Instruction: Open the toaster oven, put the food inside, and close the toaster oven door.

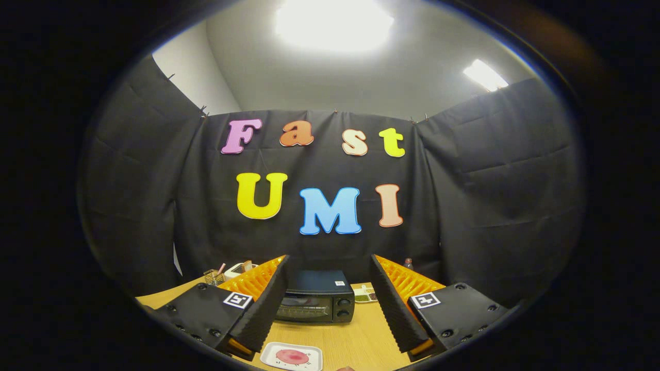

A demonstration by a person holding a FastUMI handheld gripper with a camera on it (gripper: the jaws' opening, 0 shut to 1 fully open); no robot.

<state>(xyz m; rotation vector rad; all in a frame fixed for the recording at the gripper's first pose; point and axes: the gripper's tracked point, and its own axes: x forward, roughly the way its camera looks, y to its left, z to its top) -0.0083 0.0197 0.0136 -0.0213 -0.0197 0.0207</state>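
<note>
the tongs [330, 304] hang wide open above a wooden surface [356, 340], holding nothing. the black toaster oven [315, 304] sits beyond and between the two fingers, its door shut. a white tray [292, 356] carrying a round red piece of food [292, 355] lies on the surface between the fingers, nearer than the oven.

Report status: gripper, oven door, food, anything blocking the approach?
Gripper open, holding nothing. Toaster oven beyond the fingers, door shut. Food on white plate between the fingers, near side. Bare table between plate and oven.
</note>
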